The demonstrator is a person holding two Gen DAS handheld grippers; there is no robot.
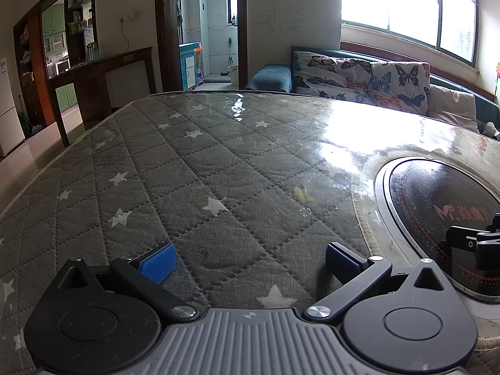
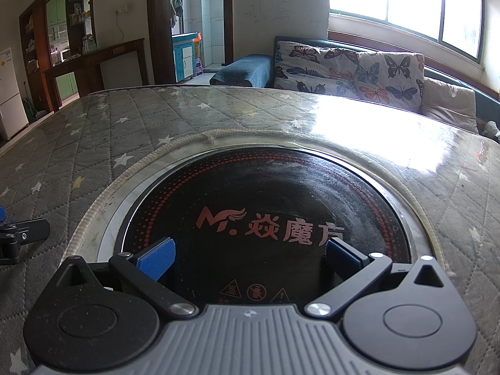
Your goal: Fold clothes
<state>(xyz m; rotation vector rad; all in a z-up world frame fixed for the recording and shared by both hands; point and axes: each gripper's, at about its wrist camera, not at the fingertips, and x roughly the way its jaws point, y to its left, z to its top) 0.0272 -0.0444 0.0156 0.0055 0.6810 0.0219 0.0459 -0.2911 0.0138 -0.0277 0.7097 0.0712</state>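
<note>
A: Where are the clothes?

B: No garment shows in either wrist view. The counter (image 1: 218,168) carries only a grey quilted star-print cover under a clear glossy sheet, with a round black induction cooktop (image 2: 265,209) set into it. Nothing lies on the cooktop.

A: And the claws?

B: The left claw (image 1: 248,257) is spread wide, blue pads (image 1: 157,264) well apart, holding nothing, just above the quilted cover. The right claw (image 2: 248,254) is equally wide and empty, over the cooktop's near edge, beside the red logo. Each claw's tip shows at the edge of the other's view.

A: Beyond?

B: A butterfly-print sofa (image 1: 359,76) under bright windows, and a tiled doorway.
</note>
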